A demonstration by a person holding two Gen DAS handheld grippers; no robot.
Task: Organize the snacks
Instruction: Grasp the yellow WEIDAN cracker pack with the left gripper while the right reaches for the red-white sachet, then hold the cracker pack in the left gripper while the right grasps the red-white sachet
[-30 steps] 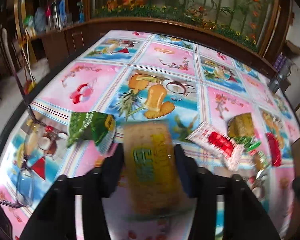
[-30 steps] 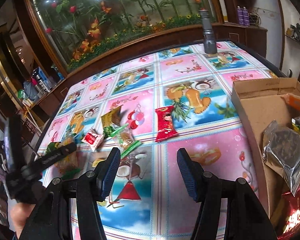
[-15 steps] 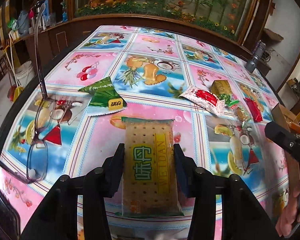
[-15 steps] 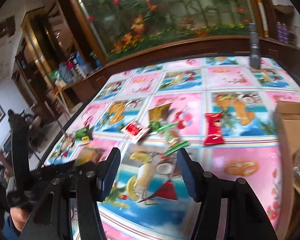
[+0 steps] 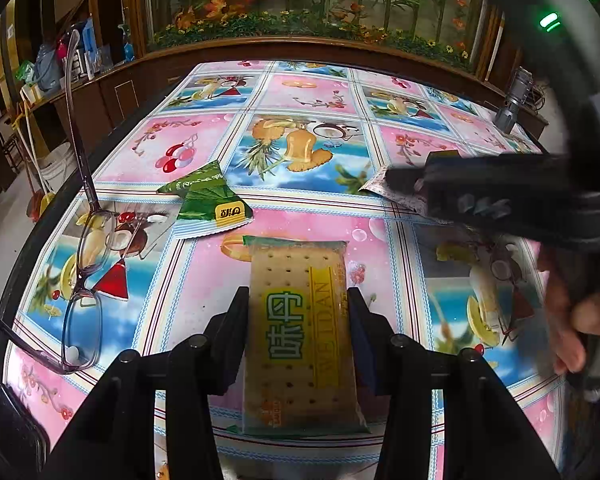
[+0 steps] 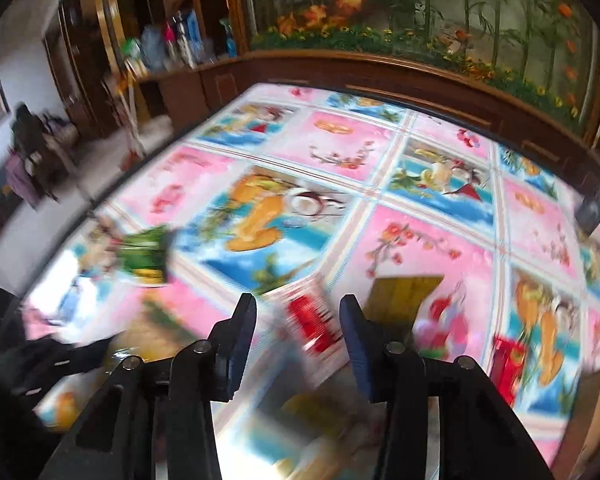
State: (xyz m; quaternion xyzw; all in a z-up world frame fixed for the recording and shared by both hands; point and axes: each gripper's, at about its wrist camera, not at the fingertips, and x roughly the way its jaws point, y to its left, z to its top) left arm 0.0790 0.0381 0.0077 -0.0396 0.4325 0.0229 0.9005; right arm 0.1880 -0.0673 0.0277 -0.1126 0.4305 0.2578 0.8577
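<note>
- Left gripper (image 5: 298, 312): jaws clamped on a cracker packet (image 5: 300, 332), one pad on each long side. The packet is clear-fronted with green characters and a yellow strip, held lengthwise between the fingers above the tablecloth (image 5: 312, 92).
- Right gripper (image 6: 298, 320): jaws closing, with a red-and-white snack packet (image 6: 312, 326) lying between them on the cloth. Pads stand apart from the packet on both sides (view heavily blurred, so contact cannot be ruled out with certainty).
- In the left wrist view the right gripper (image 5: 396, 178) enters from the right, its tip over the pale edge of that same packet; a hand (image 5: 572, 316) holds its handle.
- Green snack packet (image 5: 208, 200) lies flat on the cloth, beyond the cracker packet and to its left, apart from it.
- Eyeglasses (image 5: 84, 280) rest unfolded near the left edge of the table, one arm raised.
- Right wrist view: a yellow packet (image 6: 404, 292) just right of the jaws, a red packet (image 6: 506, 364) farther right.
- A grey flashlight (image 5: 512, 104) stands upright at the far right corner.
</note>
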